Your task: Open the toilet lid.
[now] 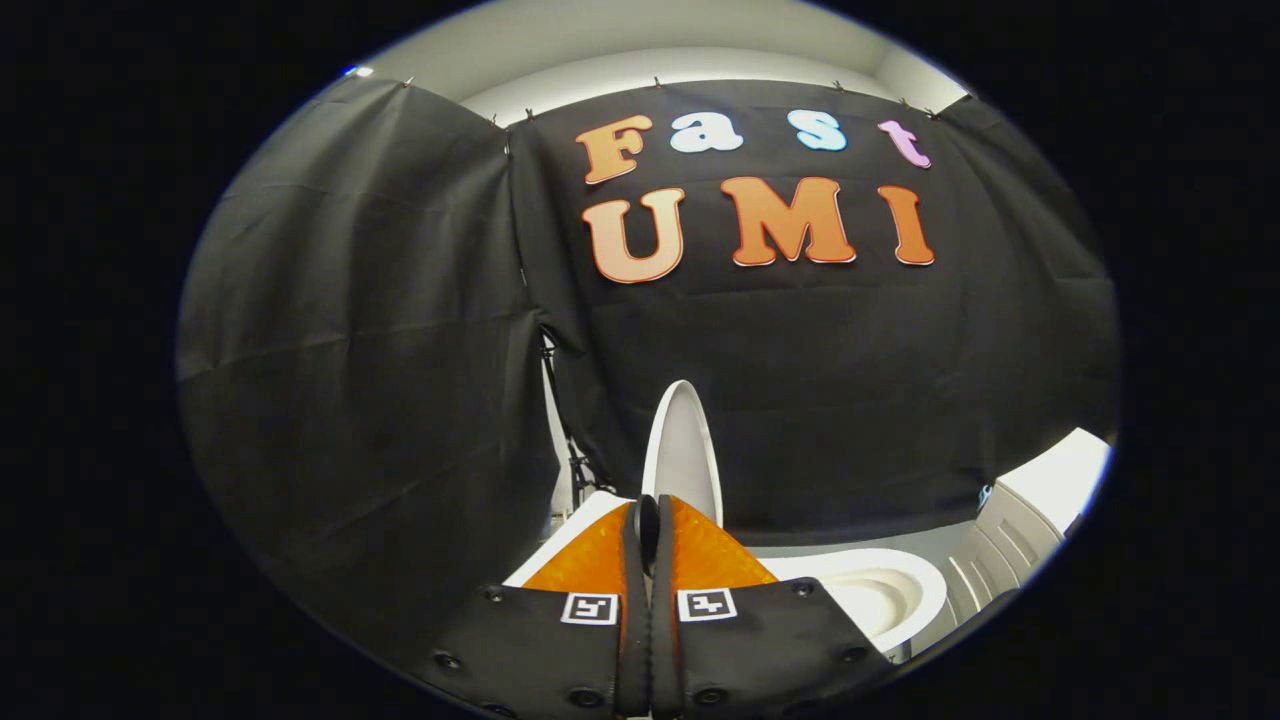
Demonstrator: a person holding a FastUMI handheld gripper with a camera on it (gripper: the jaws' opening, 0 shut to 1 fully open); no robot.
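Gripper with its two fingers pressed together, no visible gap along their length; at the tips the fingers meet on the lower edge of the toilet lid, which rises just ahead of them, though whether both pads truly pinch it I cannot tell, since the contact is hidden behind the tips; the lid stands upright, seen nearly edge-on as a narrow white oval, directly beyond the fingertips and against the black cloth wall; the toilet seat and the pale bowl opening lie to the right of the fingers, low and uncovered, close beside the right finger; a white flat edge of the toilet body shows to the left of the left finger; farther right, past the seat, a white ribbed object stands near the wall; behind the lid on its left a thin white upright piece and some dark cabling sit at the seam where two cloth panels meet; above the cloth, a pale ceiling curves across.
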